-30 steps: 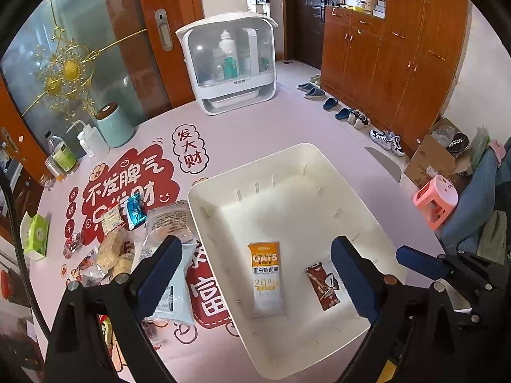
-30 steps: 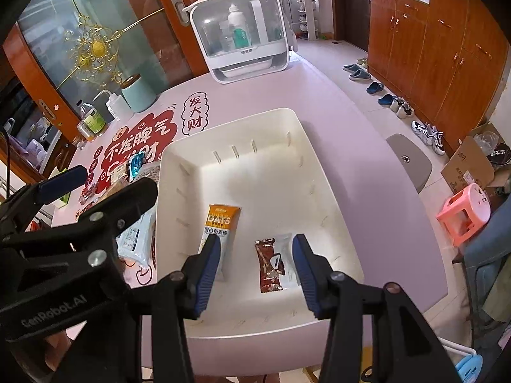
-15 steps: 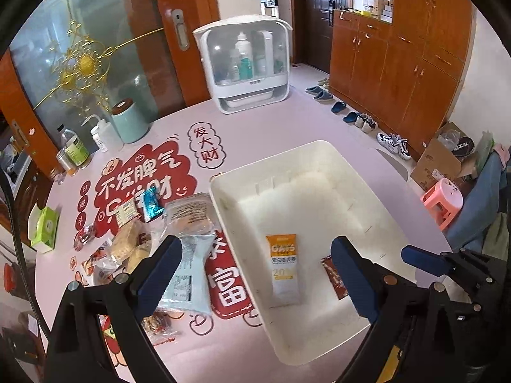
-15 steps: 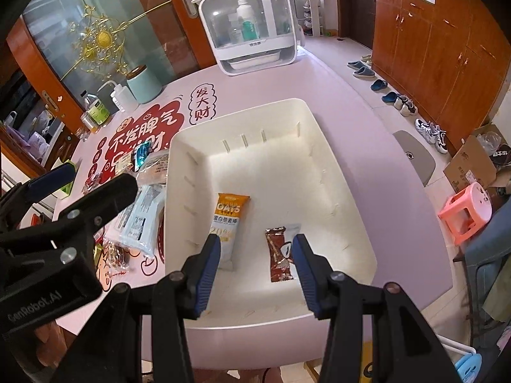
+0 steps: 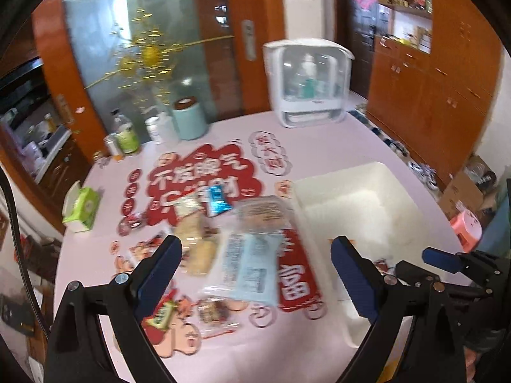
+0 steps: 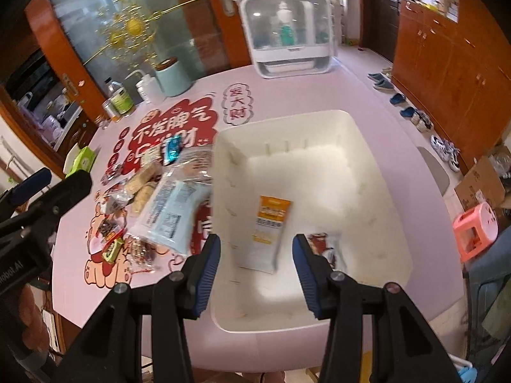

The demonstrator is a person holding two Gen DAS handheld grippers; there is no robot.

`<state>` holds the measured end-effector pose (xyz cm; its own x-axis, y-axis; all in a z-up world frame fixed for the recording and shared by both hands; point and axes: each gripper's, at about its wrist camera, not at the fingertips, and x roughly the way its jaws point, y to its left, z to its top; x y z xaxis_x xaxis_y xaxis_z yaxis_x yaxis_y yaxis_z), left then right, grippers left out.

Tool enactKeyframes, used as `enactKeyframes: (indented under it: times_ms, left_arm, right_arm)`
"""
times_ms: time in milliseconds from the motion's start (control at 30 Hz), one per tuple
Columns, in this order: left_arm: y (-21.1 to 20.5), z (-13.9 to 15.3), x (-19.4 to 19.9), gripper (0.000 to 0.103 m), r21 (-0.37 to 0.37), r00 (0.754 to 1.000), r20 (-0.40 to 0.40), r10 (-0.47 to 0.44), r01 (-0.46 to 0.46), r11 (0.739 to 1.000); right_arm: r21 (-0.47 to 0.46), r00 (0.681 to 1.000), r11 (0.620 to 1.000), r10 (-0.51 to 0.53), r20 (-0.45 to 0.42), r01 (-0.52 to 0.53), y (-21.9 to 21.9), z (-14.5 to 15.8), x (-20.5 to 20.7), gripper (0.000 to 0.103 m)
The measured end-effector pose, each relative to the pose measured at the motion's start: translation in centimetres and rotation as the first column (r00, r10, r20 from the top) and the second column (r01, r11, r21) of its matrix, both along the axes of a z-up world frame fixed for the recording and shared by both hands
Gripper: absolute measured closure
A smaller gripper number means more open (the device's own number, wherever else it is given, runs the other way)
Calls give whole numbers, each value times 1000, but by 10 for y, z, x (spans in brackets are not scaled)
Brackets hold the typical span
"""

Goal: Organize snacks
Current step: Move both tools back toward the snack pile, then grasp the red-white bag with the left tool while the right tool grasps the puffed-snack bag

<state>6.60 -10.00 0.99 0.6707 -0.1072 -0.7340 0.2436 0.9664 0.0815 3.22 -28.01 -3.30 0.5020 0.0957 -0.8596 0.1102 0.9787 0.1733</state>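
Since the earlier frame the left tongs [image 5: 255, 274] have swung away from the white bin [image 5: 396, 191] and now hang over the loose snack pile on the pink table [image 5: 319, 146]; the bin, which filled the left wrist view before, sits off to the right there. The right tongs [image 6: 257, 266] have drifted a little toward the bin's left wall, so the orange oat bar packet [image 6: 270, 233] now lies between their tips in the picture instead of the brown packet [image 6: 324, 245].

Left tongs stand wide apart with nothing between the pads. Right tongs are partly open, at the same gap as before, and hold nothing.

Both packets lie flat on the bin floor, near its front. Outside the bin, just beside its left wall, lies the pale blue pouch [image 6: 174, 210], with a clear bag [image 5: 262, 214] overlapping its far end, a small blue packet [image 5: 218, 199] beyond, and beige bars [image 6: 143, 188] to the left. More small wrappers [image 6: 111, 249] lie at the near edge of the pile.

Motion blur smears the left wrist view: printing on the snacks is unreadable, and the bin's contents cannot be made out there. The brown packet is partly covered by the right tongs' finger.
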Motion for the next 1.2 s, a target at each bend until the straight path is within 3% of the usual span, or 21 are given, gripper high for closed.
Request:
enactKeyframes:
  times_ms: [467,733,967,1200]
  left_arm:
    - [166,-4,29,9,47,974,33,226,-227,973]
    - [241,-8,61,9,85,961,58,269,-274,958]
    - [284,-37,103,9,98,974,1,226,-225,969]
    - [289,-90,148,9,0,980,-179,82,-83,997]
  right_arm:
    - [-38,985,984,172,1,-172,119,8,52,56]
    - [-56,971,970,240,27,-238,185,17,95,56]
    - [-34,966,966,256,30,-255,231,11,141,56]
    - [3,970,972,233,-62,-234,248,-32,196,56]
